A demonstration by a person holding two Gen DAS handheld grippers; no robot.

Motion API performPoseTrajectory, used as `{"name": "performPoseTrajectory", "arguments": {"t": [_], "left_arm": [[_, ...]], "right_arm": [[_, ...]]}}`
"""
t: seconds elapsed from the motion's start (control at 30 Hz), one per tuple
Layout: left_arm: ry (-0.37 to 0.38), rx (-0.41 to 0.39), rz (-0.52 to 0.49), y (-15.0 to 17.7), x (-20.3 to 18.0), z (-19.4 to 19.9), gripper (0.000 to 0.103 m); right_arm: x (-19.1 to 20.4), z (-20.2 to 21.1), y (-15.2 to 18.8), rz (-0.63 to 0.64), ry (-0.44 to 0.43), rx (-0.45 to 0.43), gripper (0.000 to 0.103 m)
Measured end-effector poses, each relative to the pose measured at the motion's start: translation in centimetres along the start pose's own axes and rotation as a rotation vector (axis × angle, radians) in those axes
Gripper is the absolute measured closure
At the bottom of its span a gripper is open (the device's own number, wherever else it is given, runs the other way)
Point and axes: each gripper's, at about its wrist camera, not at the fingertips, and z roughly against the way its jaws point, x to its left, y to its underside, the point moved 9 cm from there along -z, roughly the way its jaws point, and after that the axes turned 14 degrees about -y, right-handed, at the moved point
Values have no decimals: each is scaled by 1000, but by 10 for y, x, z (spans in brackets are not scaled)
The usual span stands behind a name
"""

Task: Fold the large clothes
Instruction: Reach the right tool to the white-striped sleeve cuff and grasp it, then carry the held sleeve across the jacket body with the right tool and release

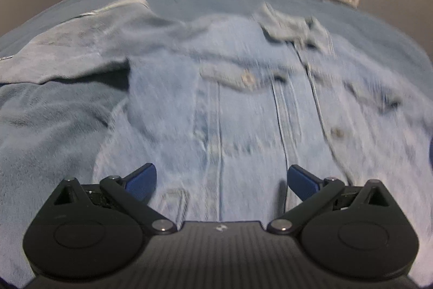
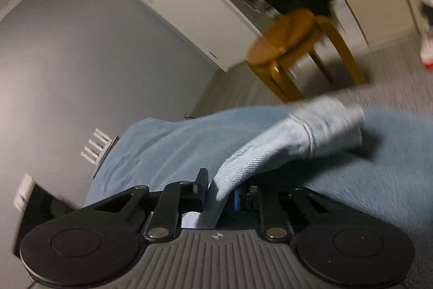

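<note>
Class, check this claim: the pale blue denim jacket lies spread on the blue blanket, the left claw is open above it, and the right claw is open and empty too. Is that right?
Not quite. The right claw is shut on the sleeve of the pale blue denim jacket, as the right wrist view shows. The rest holds: the jacket lies on the blue blanket and the left claw is open above it.

A bed (image 1: 48,126) under a blue blanket (image 2: 151,142) carries a denim jacket (image 1: 243,113), spread front up across its middle and right.
</note>
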Motion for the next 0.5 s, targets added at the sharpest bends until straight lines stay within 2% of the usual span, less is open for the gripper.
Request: {"name": "performPoseTrajectory", "arguments": {"t": [0.1,0.2,0.33,0.43,0.5], "left_arm": [[-2,-29,-1,-10,1,0,0],[-30,-65,-75,-10,-5,0,0],[-10,-86,-168,-3,-18,3,0],[2,-91,-176,-1,-20,7,0],[32,-74,-153,1,-21,7,0]], "right_arm": [[22,-1,-7,79,-13,6,87],[38,-4,-5,182,-32,16,87],[79,-2,9,361,-76,44,89],[121,0,23,536,-154,58,90],[152,5,35,642,-238,61,90]]}}
